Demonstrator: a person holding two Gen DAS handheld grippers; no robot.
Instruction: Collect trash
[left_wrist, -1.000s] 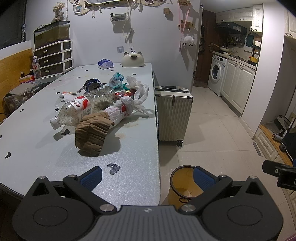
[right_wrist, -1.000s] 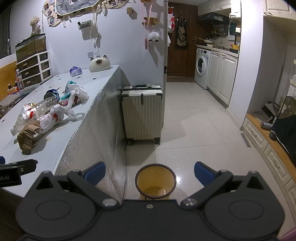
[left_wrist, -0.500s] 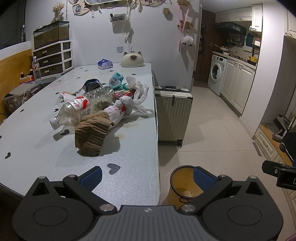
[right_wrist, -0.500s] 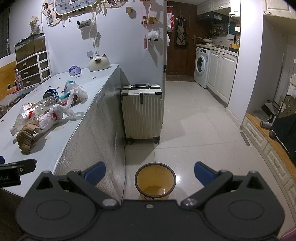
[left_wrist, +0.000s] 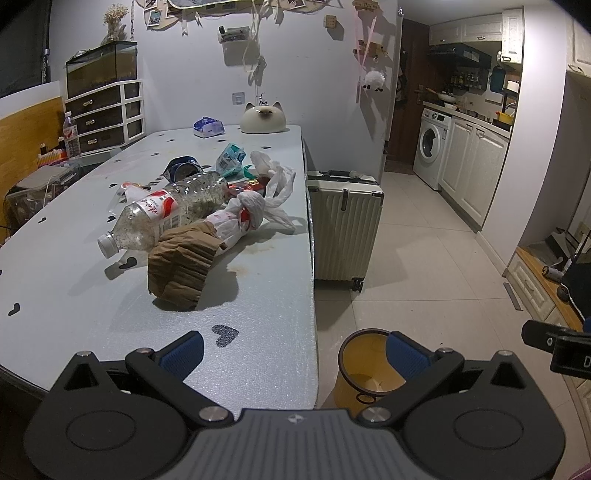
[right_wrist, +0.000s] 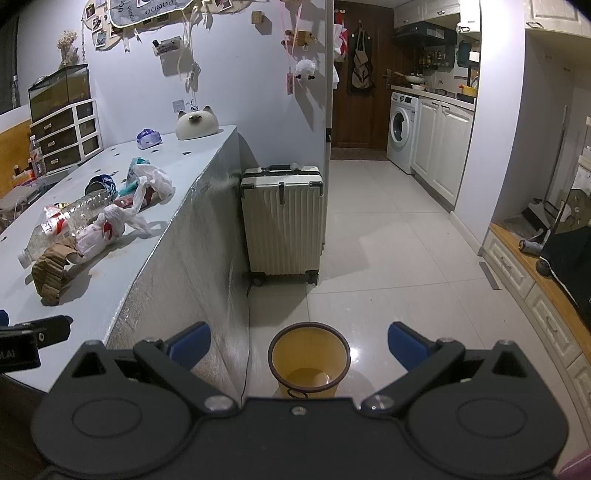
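Left gripper (left_wrist: 293, 350): jaws wide open, empty, over near tabletop (left_wrist: 74, 288) edge. Right gripper (right_wrist: 299, 341): jaws wide open, empty, over the floor, bin (right_wrist: 309, 360) centred between its fingers. Bin sits on the floor just right of the tabletop's near end; nothing visible inside. Trash on tabletop, near to far: brown paper (left_wrist: 183, 271), touching a white bag (left_wrist: 236, 221); bottle (left_wrist: 162, 214) on its side, left of bag, cap toward near-left; can (left_wrist: 183, 168) and teal wrapper (left_wrist: 231, 158) farther back. Suitcase (left_wrist: 343, 225) on the floor, right of tabletop, beyond bin.
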